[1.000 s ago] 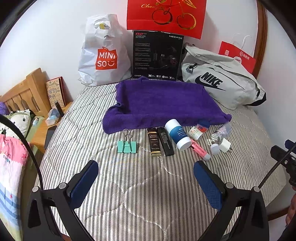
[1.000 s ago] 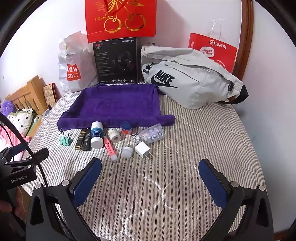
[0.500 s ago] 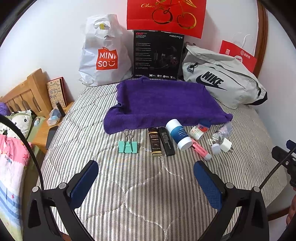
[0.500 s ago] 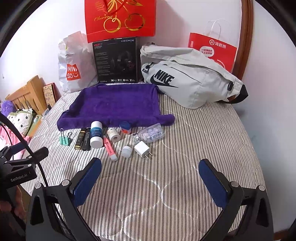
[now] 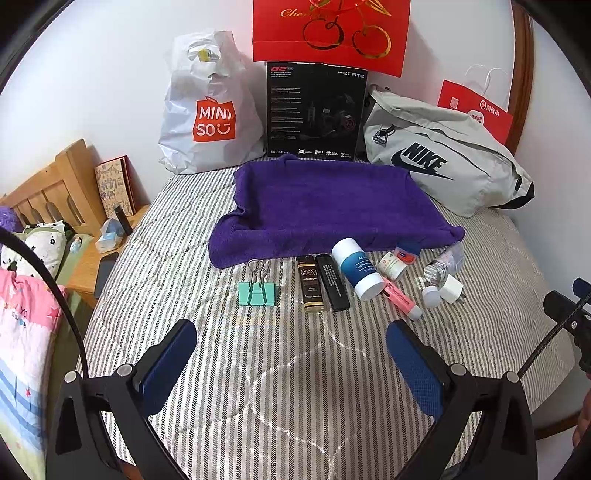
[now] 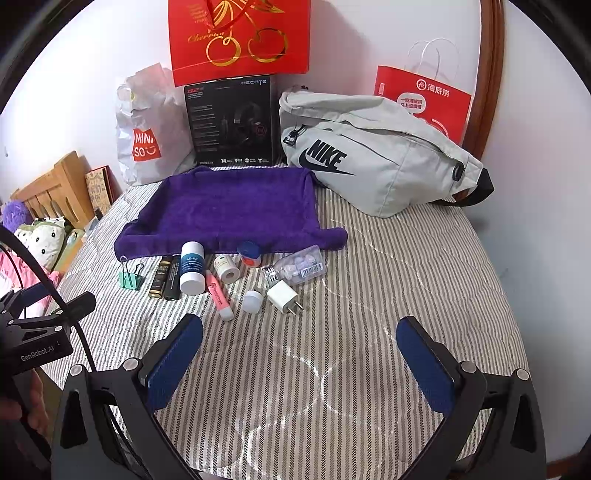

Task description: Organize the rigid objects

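A row of small objects lies on the striped bed in front of a purple towel (image 5: 328, 206) (image 6: 232, 210): a green binder clip (image 5: 256, 291) (image 6: 129, 278), a brown bottle (image 5: 311, 288), a black stick (image 5: 332, 286), a white-and-blue tube (image 5: 356, 273) (image 6: 192, 267), a pink highlighter (image 5: 400, 299) (image 6: 219, 295), a small white jar (image 6: 227, 267), a red-and-blue tin (image 6: 249, 253), a clear pill bottle (image 6: 299, 267) and a white charger plug (image 6: 282, 295). My left gripper (image 5: 291, 365) and right gripper (image 6: 301, 365) are both open and empty, short of the row.
A Nike bag (image 6: 369, 162), a black headset box (image 5: 314, 110), a Miniso bag (image 5: 208, 110) and red paper bags (image 5: 328, 33) stand against the back wall. A wooden nightstand (image 5: 88, 266) with a phone is left of the bed.
Both views have shifted very slightly; the objects sit a touch differently in frame. Nothing was picked up or moved, and both grippers stay open.
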Motion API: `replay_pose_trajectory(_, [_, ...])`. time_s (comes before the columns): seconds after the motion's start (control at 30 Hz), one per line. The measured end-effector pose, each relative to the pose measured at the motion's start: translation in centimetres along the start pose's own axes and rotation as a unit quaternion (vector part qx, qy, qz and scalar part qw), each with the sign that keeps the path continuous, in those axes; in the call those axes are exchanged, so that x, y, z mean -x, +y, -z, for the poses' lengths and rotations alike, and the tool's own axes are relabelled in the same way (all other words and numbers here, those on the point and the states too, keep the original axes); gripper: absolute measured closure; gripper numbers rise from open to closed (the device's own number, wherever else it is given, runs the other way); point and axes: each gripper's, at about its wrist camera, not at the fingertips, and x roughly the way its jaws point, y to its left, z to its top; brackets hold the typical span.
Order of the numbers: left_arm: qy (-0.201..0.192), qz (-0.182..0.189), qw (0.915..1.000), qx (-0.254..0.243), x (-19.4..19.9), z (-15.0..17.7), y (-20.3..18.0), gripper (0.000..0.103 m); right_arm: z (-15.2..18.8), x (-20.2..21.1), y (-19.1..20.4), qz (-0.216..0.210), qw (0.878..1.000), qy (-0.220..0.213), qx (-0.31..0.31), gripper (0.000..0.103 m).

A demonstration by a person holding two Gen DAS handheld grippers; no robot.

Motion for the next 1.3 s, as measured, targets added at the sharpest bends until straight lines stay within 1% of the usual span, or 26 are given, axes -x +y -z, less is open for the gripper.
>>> replay_pose_trajectory(1.3, [0.003, 0.0, 1.0, -0.006, 0.31, 0.18, -0.62, 0.0, 0.05, 0.29, -0.57, 0.003, 1.0, 0.001, -0.005, 0.0])
